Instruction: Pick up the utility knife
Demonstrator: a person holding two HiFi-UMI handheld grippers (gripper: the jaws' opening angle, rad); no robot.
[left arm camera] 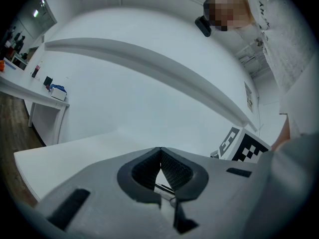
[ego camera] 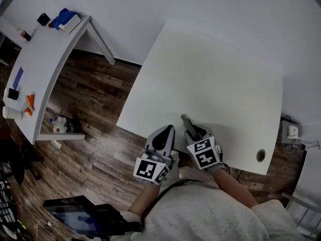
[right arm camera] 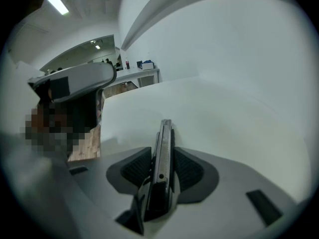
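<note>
The utility knife (right arm camera: 162, 156), a slim dark grey one, lies lengthwise between the pads of my right gripper (right arm camera: 163, 151), and both pads press its sides. In the head view the knife (ego camera: 187, 123) sticks out ahead of the right gripper (ego camera: 194, 132), low over the white table (ego camera: 215, 74) near its front edge. My left gripper (ego camera: 163, 137) is just left of it at the table's front edge, pointing level. In the left gripper view its jaws (left arm camera: 160, 151) meet at the tips with nothing between them.
A round cable hole (ego camera: 260, 155) sits in the table's front right corner. A long white side desk (ego camera: 37, 69) with small items stands at the left over the wooden floor. A dark tablet (ego camera: 75, 216) lies low at the front left.
</note>
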